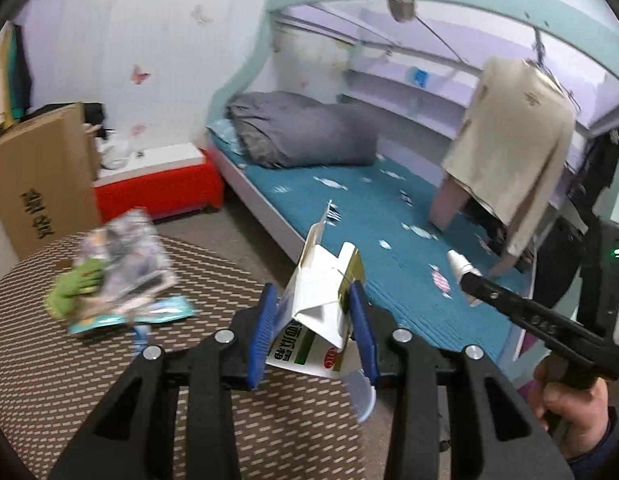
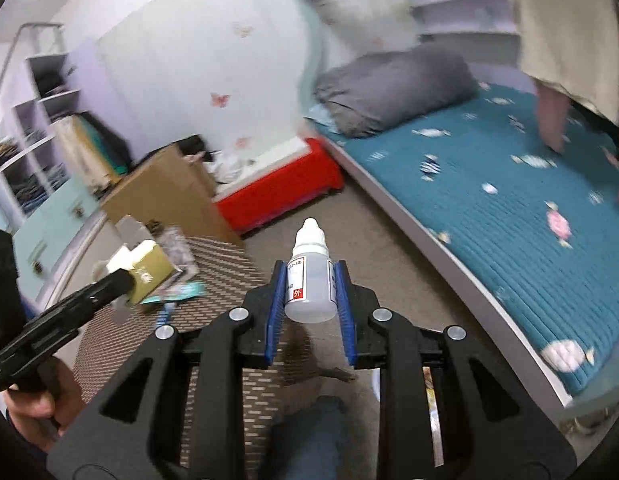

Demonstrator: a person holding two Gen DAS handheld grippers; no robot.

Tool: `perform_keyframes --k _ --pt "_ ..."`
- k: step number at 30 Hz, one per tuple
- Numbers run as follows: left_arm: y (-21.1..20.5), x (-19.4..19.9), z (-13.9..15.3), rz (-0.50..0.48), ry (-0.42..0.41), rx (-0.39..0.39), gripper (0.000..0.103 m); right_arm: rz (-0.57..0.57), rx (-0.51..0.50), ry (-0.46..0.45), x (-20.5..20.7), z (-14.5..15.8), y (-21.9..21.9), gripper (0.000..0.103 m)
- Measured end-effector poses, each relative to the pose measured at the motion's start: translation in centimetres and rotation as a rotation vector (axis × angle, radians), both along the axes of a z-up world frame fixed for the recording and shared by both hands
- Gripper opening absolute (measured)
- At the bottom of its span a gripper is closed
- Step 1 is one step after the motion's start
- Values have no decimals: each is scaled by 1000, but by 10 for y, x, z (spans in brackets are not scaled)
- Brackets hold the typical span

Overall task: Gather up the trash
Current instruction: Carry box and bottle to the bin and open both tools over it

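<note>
My left gripper (image 1: 315, 294) is shut on a crushed white and gold carton (image 1: 321, 304), held above the round woven table (image 1: 69, 380); the carton also shows in the right wrist view (image 2: 147, 274). My right gripper (image 2: 309, 270) is shut on a small white dropper bottle (image 2: 309, 276), cap pointing away, held above the floor beside the table (image 2: 229, 360). The bottle's tip shows in the left wrist view (image 1: 459, 264). Loose wrappers (image 1: 121, 276) and a green packet (image 1: 75, 288) lie on the table's far left.
A bed with a teal mattress (image 1: 369, 232) and grey duvet (image 1: 305, 132) stands to the right. A red bench (image 1: 161, 192) and a cardboard box (image 1: 37, 176) stand by the wall. A beige garment (image 1: 517, 140) hangs over the bed. A shelf unit (image 2: 33, 128) is at left.
</note>
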State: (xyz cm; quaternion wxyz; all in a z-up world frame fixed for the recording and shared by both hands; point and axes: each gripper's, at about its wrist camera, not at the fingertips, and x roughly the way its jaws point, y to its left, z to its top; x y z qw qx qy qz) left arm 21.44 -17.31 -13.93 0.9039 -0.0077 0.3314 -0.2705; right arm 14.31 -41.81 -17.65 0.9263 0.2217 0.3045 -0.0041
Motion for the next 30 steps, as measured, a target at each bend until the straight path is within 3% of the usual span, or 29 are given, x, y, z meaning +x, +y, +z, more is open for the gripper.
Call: perform_keyframes --k 11,22,23,25,27,30 --pt "-115 25 -69 -138 151 85 37 -121 125 163 14 -88 -74 24" --pt "-165 55 -134 -189 285 202 41 -130 228 261 43 -149 -96 26" --pt "-169 59 -141 -178 292 228 58 -133 251 270 45 -157 -99 29" --pt "-171 64 -146 -169 299 236 82 -163 263 282 45 -166 -103 72" --pt "-170 71 -147 -149 322 244 84 -177 285 288 43 -172 -106 74" --pt "-165 73 -142 -126 301 248 88 -219 280 301 36 -173 -109 97"
